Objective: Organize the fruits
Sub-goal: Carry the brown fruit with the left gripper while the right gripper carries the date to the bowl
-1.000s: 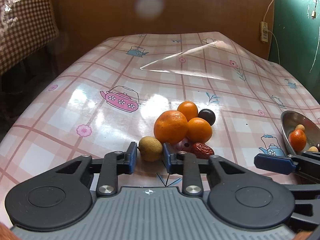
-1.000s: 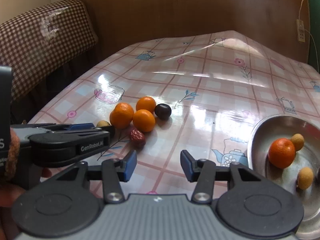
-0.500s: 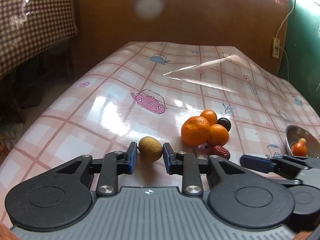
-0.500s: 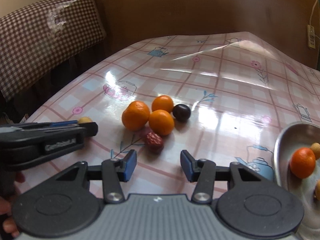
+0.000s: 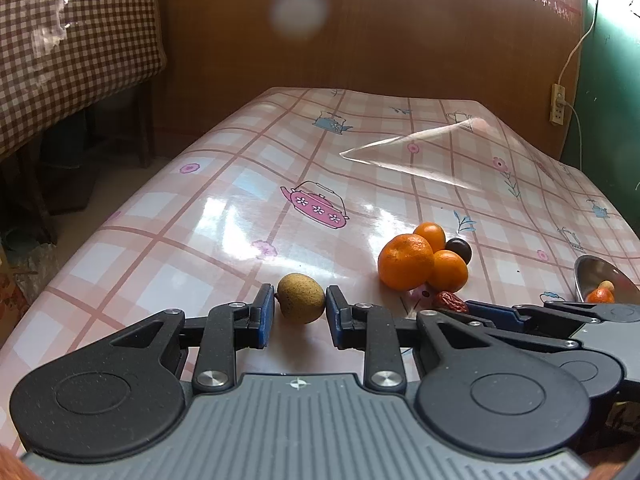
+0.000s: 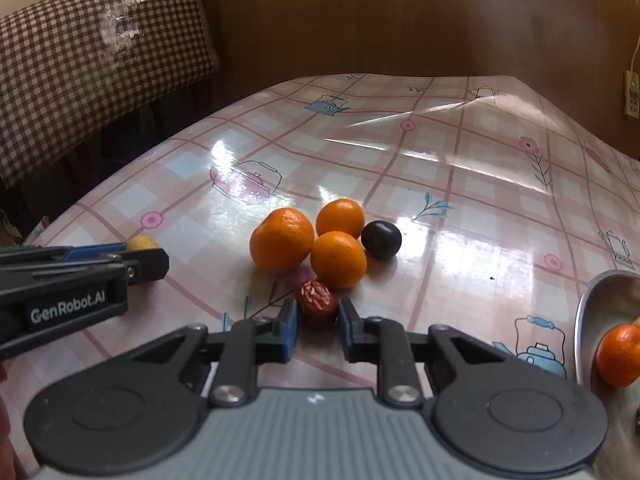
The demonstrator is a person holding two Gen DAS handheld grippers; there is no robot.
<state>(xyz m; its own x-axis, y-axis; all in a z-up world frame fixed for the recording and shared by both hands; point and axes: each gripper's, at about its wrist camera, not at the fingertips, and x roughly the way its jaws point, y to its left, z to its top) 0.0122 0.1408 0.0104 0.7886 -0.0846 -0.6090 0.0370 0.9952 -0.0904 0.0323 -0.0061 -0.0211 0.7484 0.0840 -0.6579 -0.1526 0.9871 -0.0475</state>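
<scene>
step: picking fruit | my left gripper clamps the longan | my right gripper, jaws just closing, pinches the red date | next: carry both to the metal bowl on my right

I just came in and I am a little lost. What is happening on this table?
A person is sorting fruit with two handheld grippers. The left gripper is shut on a small brown longan. The right gripper has just closed its jaws on a red date beside the three oranges and a dark fruit. A metal bowl at the right already holds some fruit.
</scene>
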